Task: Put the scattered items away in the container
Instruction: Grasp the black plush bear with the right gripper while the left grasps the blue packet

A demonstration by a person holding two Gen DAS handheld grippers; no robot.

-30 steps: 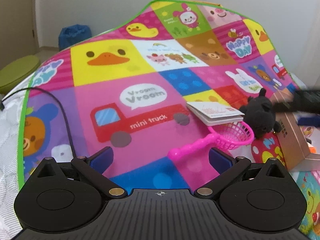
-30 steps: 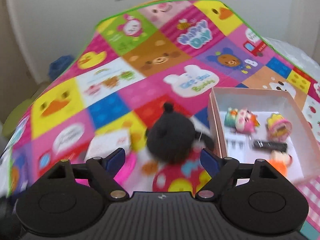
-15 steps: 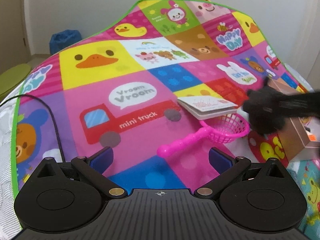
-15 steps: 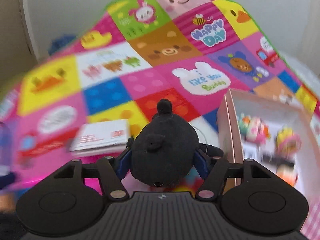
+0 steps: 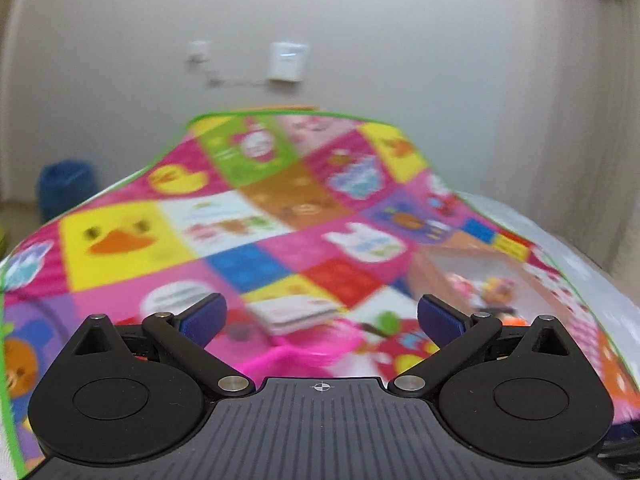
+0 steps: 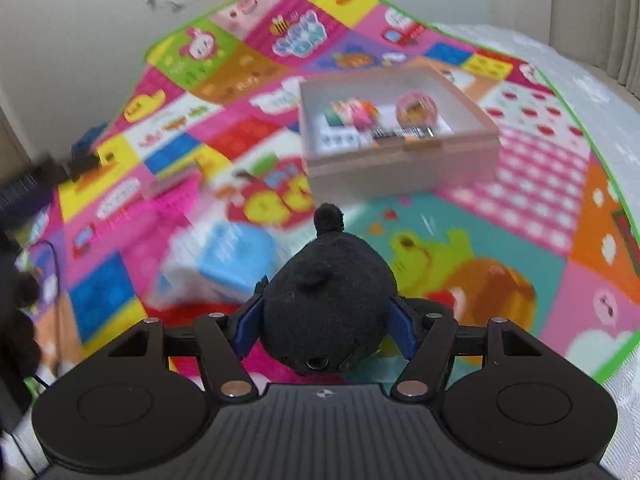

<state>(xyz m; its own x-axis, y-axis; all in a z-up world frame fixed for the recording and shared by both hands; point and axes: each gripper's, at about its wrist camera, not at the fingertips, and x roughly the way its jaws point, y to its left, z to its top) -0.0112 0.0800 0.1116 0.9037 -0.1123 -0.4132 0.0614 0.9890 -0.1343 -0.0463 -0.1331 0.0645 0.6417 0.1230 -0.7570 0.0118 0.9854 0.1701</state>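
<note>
My right gripper (image 6: 324,326) is shut on a black plush toy (image 6: 328,300) and holds it lifted above the mat, short of the pink open box (image 6: 400,168). The box holds several small toys (image 6: 360,114). My left gripper (image 5: 320,320) is open and empty, raised over the mat. Just ahead of it, blurred, lie a white card pack (image 5: 296,310) and a pink toy net (image 5: 304,354). The box also shows in the left wrist view (image 5: 432,276), to the right.
A colourful cartoon play mat (image 6: 500,248) covers the bed. A blurred blue-and-white item (image 6: 224,264) lies on the mat, left of the plush in the right wrist view. A wall (image 5: 320,40) with sockets stands beyond the mat's far edge.
My right gripper has lifted the black plush off the mat and swung towards the box. My left gripper has tilted up and turned right, still open.
</note>
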